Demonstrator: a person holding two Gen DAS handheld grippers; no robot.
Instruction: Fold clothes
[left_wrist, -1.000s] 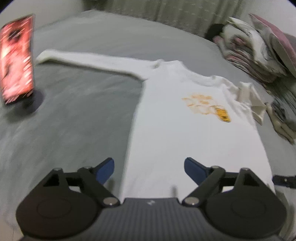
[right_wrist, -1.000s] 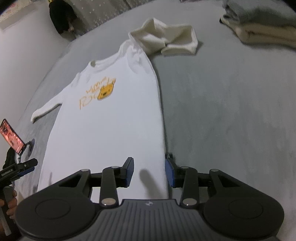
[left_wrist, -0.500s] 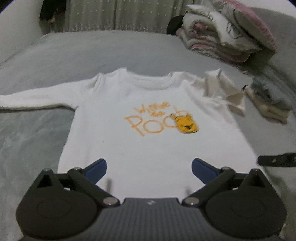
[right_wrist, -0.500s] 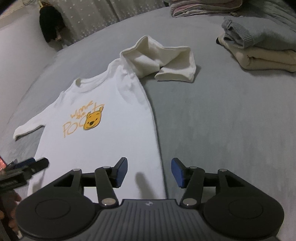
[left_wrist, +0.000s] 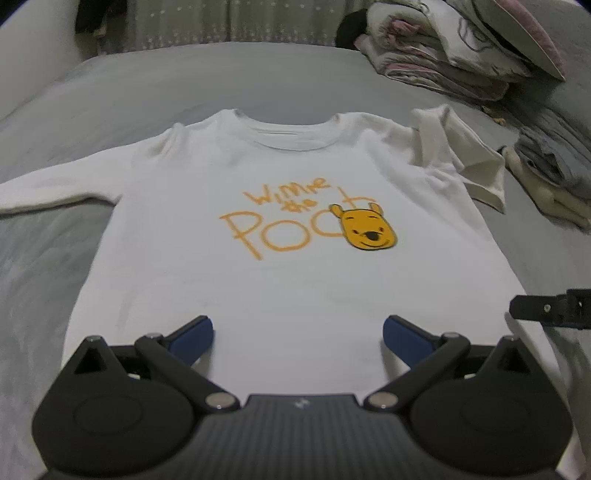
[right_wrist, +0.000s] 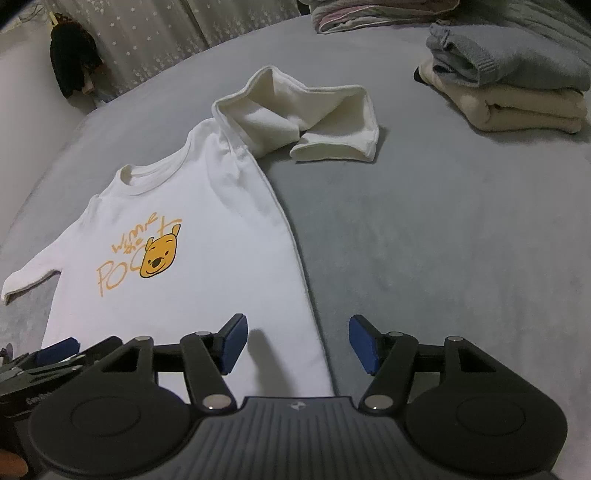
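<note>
A white long-sleeved shirt (left_wrist: 288, 273) with an orange Pooh print lies face up on the grey bed; it also shows in the right wrist view (right_wrist: 207, 258). Its left sleeve (left_wrist: 55, 188) lies stretched out flat. Its right sleeve (right_wrist: 314, 122) lies bunched and folded over beside the shoulder. My left gripper (left_wrist: 297, 334) is open and empty over the middle of the hem. My right gripper (right_wrist: 295, 343) is open and empty over the hem's right corner, straddling the side edge. The left gripper's fingers (right_wrist: 59, 349) show at the lower left of the right wrist view.
The grey bed (right_wrist: 443, 240) spreads to the right of the shirt. A stack of folded grey and cream clothes (right_wrist: 506, 88) sits at the far right. A pile of bedding and pillows (left_wrist: 461, 48) lies at the back right. A curtain (left_wrist: 229, 22) hangs behind.
My left gripper has swung right from the shirt's left side to face its middle. My right gripper has opened wider and tilted up a little.
</note>
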